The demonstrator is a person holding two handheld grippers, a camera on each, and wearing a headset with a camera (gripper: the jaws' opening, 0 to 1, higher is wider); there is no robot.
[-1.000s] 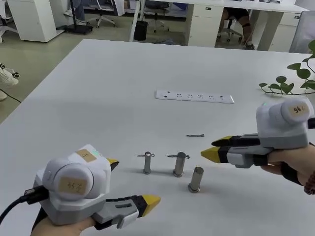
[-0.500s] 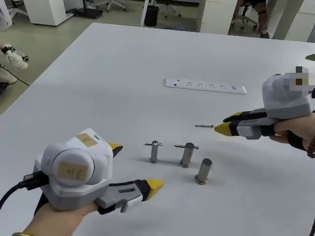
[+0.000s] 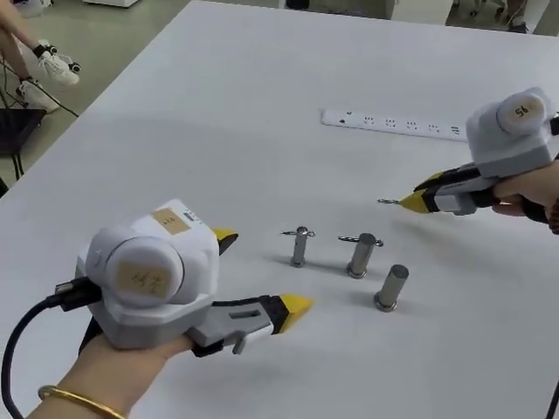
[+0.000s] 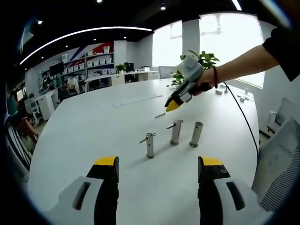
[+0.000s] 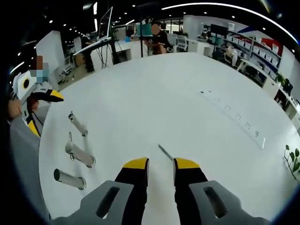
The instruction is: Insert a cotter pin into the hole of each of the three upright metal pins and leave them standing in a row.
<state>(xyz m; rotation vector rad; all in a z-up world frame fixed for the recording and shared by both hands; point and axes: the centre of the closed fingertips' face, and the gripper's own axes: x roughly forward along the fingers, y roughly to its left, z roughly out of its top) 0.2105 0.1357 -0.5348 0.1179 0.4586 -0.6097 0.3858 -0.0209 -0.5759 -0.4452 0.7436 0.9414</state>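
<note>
A white worktop (image 3: 218, 131) is seen carrying all the task's things. The left gripper (image 3: 259, 271) is held low at the near edge, its yellow-tipped jaws spread wide with nothing between them; in the left gripper view they are pointed towards the row of pins. Two tan labels are stuck on its grey body, and the handwriting on them cannot be read with certainty. The right gripper (image 3: 409, 202) is held further back and to the right, its jaws drawn close with a narrow gap left between the tips, as the right gripper view shows. A round tan label on its body is marked "45". A white power strip (image 3: 393, 125) is laid flat beyond, well apart from the pins.

Three metal pins are stood upright between the grippers. The left pin (image 3: 300, 246) and the middle pin (image 3: 362, 255) are each crossed near the top by a cotter pin. The right pin (image 3: 392, 287), set slightly nearer, is bare. A loose cotter pin (image 3: 388, 202) is lying on the worktop just ahead of the right gripper's tips.
</note>
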